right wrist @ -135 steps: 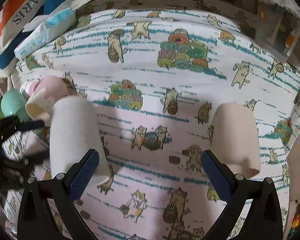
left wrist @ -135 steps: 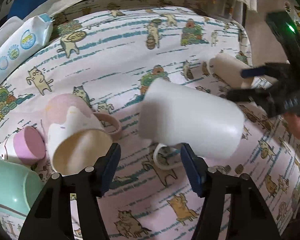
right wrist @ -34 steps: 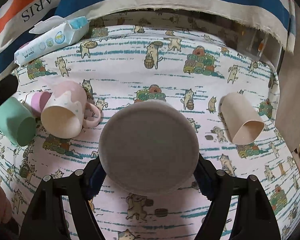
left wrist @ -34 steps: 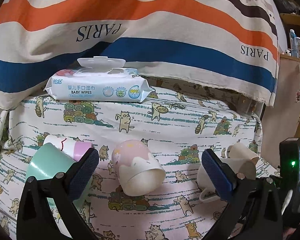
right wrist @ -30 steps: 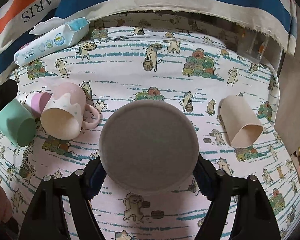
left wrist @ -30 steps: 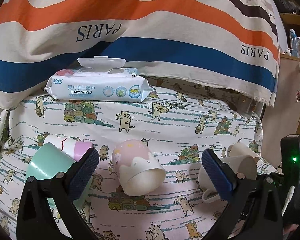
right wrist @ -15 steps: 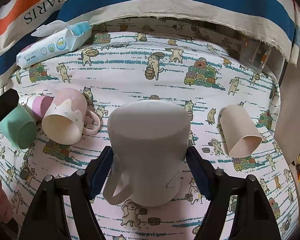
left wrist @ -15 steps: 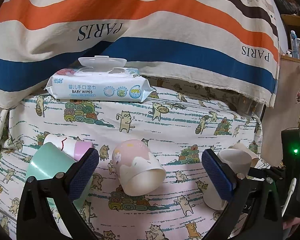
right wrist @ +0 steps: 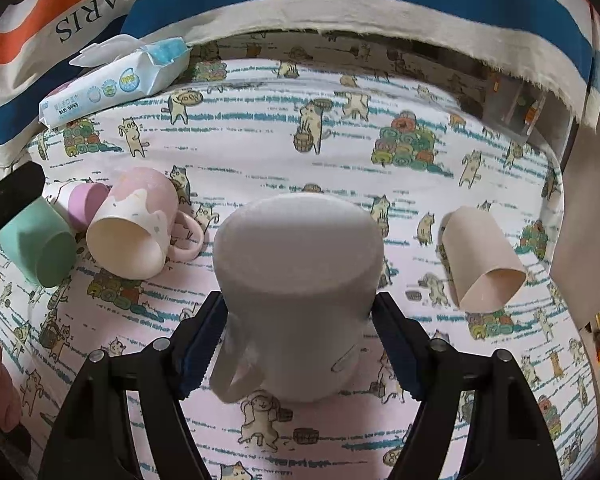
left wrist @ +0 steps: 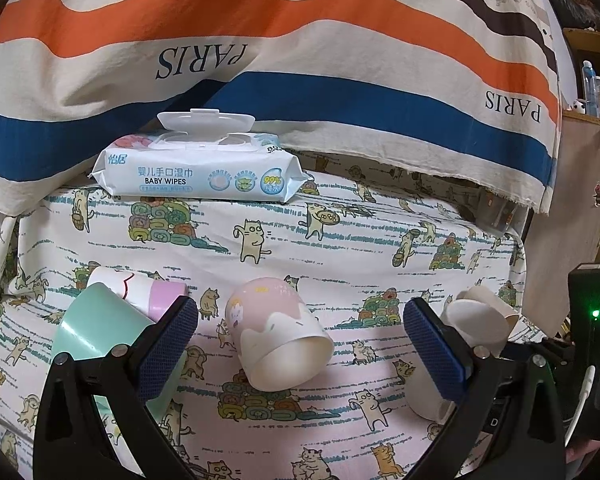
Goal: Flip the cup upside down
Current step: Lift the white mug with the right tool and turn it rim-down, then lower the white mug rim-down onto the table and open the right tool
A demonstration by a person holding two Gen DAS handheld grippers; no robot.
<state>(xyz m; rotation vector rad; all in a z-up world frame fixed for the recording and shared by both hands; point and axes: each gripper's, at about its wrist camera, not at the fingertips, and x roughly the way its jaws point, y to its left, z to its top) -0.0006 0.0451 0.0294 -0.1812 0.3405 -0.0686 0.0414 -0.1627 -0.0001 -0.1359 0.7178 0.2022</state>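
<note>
White ceramic, by the look of it: the mug is sitting base-up between the jaws of the right gripper, pads pressing its walls on both sides, handle hanging at lower left, mouth pointing down toward the cloth. Whether the rim is already touching the cloth, I am not seeing; the mug body is hiding it. Judgement: the flip itself is looking done and the step in hand is the set-down. To do it well I am suggesting lowering straight until the whole rim is bearing evenly, keeping the mug level because the soft cloth may be giving under one edge, then parting the jaws slowly and backing off without brushing the handle. The left gripper is hanging wide open and holding nothing, well back from the action; the mug is showing at its right edge. Containers: the pink mug is lying on its side, interior showing bare; the green cup beside it is also lying down, mouth toward the camera, nothing visible inside; the small lilac cup is wedged between them, contents not discernible; the beige tumbler is lying apart on the right, looking empty. The wipes pack is resting at the back, lid flipped up.
</note>
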